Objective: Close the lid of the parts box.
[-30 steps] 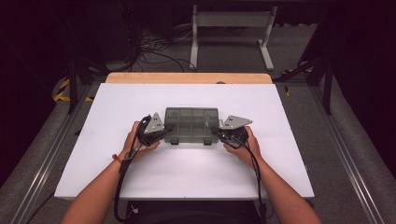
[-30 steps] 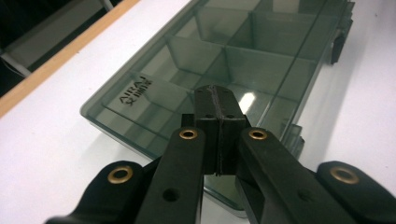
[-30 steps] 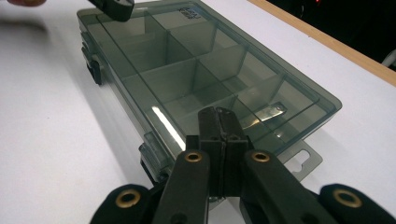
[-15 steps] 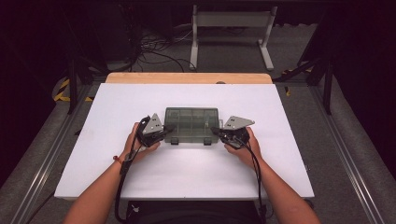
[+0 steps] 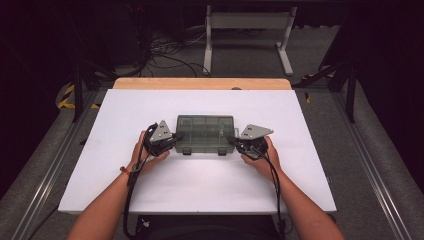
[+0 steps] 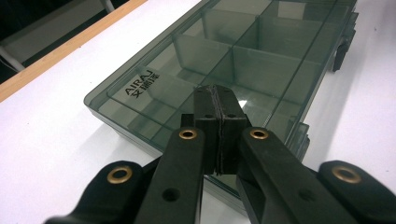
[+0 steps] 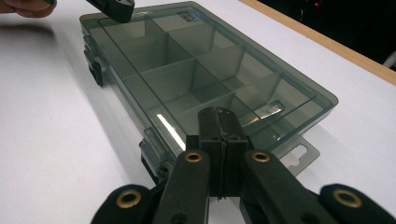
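Observation:
A smoky see-through compartment box (image 5: 205, 134) lies flat in the middle of the white table (image 5: 200, 180) with its lid down. Its dividers show through the lid (image 6: 243, 60) (image 7: 187, 70). My left gripper (image 5: 176, 136) sits at the box's left end, jaws shut with nothing between them. Its tips (image 6: 215, 88) hover over the lid's near edge. At the right end, my right gripper (image 5: 231, 140) is shut and empty too, tips (image 7: 219, 112) over the lid. I cannot tell whether either gripper touches the lid.
Two dark latches (image 5: 186, 151) sit on the box's near side. A hang tab (image 7: 301, 154) sticks out at its right end. A wooden strip (image 5: 200, 83) borders the table's far edge. Beyond it stand a white frame (image 5: 247, 22) and floor cables (image 5: 160, 50).

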Demonstrator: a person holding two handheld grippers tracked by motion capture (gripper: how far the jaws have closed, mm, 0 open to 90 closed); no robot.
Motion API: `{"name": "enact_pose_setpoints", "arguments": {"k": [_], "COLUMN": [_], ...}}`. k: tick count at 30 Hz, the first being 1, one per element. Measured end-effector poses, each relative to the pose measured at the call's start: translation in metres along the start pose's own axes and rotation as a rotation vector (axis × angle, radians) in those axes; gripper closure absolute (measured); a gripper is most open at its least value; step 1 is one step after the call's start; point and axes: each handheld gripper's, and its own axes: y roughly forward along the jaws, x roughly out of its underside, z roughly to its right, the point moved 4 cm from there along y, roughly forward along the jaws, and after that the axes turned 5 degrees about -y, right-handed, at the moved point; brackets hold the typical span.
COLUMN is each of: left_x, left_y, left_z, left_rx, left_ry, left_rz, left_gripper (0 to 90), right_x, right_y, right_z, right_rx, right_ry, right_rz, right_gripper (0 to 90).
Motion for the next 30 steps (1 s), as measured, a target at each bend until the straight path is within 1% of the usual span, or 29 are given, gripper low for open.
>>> {"name": "enact_pose_setpoints", "arguments": {"k": [3,5,6,7,9,16,22,23,30], "left_x": [-0.001,-0.002,-0.003,-0.004,-0.005,-0.002,-0.003,-0.003,-0.002], "left_y": [-0.002,-0.004,-0.006,-0.007,-0.01,-0.014,-0.015,-0.015,-0.017], "left_z": [0.001,0.001,0.001,0.0,-0.002,-0.007,-0.008,-0.007,-0.009], "left_rx": [-0.01,-0.013,-0.022,-0.033,-0.037,-0.051,-0.054,-0.049,-0.05], "left_ry": [0.007,0.014,0.028,0.046,0.033,0.016,0.018,0.017,0.023], "left_rz": [0.004,0.008,0.007,0.007,0.022,0.026,0.037,0.037,0.042], "left_gripper": [88.3,88.3,87.9,87.9,87.8,86.0,83.7,83.2,80.3], "right_x": [-0.001,-0.002,-0.003,-0.003,-0.003,-0.003,-0.002,-0.002,-0.001], "right_y": [-0.001,-0.005,-0.007,-0.007,-0.007,-0.01,-0.013,-0.013,-0.014], "right_z": [0.0,0.002,0.003,0.003,0.004,0.008,0.013,0.013,0.016], "right_rx": [0.006,0.014,0.024,0.024,0.029,0.057,0.081,0.085,0.103], "right_ry": [-0.004,0.005,0.006,0.006,0.006,0.014,0.023,0.027,0.027], "right_rz": [0.004,0.018,0.025,0.025,0.023,0.035,0.043,0.044,0.044], "right_gripper": [90.0,90.0,90.0,90.0,90.0,90.0,89.1,88.7,86.1]}}
